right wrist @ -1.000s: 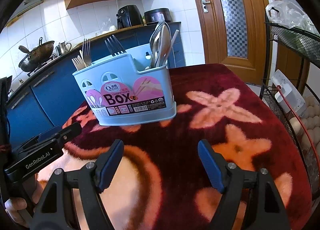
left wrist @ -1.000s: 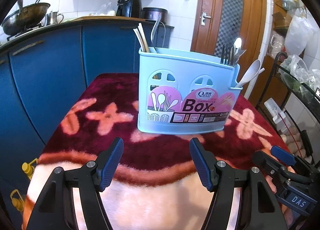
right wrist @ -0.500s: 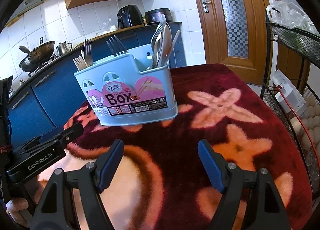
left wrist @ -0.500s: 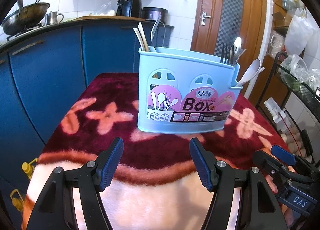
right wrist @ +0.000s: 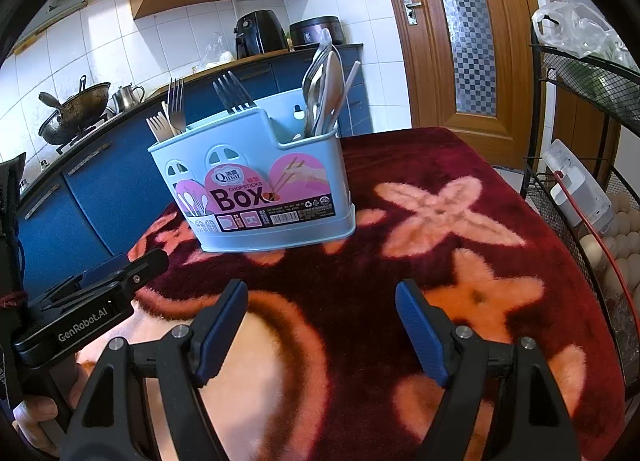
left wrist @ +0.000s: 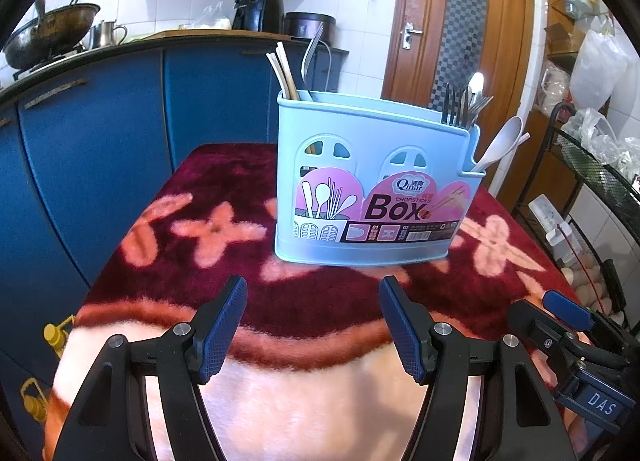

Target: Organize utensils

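Note:
A light-blue utensil box (left wrist: 372, 181) (right wrist: 260, 189) with a pink "Box" label stands upright on the red flowered blanket (left wrist: 224, 257) (right wrist: 460, 261). Chopsticks (left wrist: 285, 73) rise from its left end, forks (left wrist: 460, 107) (right wrist: 230, 93) from another compartment, and spoons (right wrist: 324, 85) from the right end; a white spoon (left wrist: 500, 145) leans out of the side pocket. My left gripper (left wrist: 313, 321) hovers open in front of the box with nothing between its fingers. My right gripper (right wrist: 322, 323) is open and empty too, to the box's near right.
Blue kitchen cabinets (left wrist: 100, 133) run behind the table, with a wok (right wrist: 76, 109) and appliances on the counter. A wire rack (right wrist: 580, 189) with eggs and bags stands to the right. A wooden door (left wrist: 460, 29) is behind. A hand (right wrist: 36, 417) holds the left gripper.

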`<action>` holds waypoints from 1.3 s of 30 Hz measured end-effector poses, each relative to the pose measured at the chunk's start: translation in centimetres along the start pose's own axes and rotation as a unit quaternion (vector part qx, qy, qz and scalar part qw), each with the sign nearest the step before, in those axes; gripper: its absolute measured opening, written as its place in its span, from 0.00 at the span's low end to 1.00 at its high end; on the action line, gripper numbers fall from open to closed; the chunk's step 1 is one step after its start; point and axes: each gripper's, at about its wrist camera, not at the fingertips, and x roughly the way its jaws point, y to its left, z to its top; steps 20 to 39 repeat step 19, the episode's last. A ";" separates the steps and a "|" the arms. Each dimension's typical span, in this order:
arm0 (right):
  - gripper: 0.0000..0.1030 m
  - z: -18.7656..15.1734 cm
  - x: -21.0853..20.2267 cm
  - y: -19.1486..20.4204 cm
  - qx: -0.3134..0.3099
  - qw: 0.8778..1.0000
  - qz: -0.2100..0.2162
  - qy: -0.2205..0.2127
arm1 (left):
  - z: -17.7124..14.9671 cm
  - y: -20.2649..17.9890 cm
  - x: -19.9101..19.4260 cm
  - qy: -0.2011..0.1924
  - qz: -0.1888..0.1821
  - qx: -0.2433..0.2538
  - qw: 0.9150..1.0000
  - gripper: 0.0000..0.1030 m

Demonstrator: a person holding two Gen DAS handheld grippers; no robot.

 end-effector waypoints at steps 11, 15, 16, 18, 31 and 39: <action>0.76 0.0 0.0 0.0 0.001 1.000 -0.001 0.000 | 0.0 0.1 0.0 0.002 0.000 -0.001 1.000 0.68; 0.76 0.0 0.0 0.0 0.001 1.000 -0.001 0.000 | 0.0 0.1 0.1 0.004 0.000 -0.002 1.000 0.68; 0.76 0.0 0.0 -0.1 0.001 1.000 0.000 0.000 | 0.0 0.1 0.1 0.005 0.001 -0.002 1.000 0.68; 0.76 0.0 0.0 0.0 0.001 1.000 -0.001 0.000 | 0.0 0.1 0.2 0.006 0.001 -0.003 1.000 0.68; 0.76 0.0 0.0 0.0 0.001 1.000 -0.001 0.000 | 0.0 0.2 0.2 0.007 0.001 -0.004 1.000 0.68; 0.76 0.0 0.0 0.0 0.001 1.000 -0.001 0.000 | 0.0 0.2 0.2 0.007 0.001 -0.004 1.000 0.68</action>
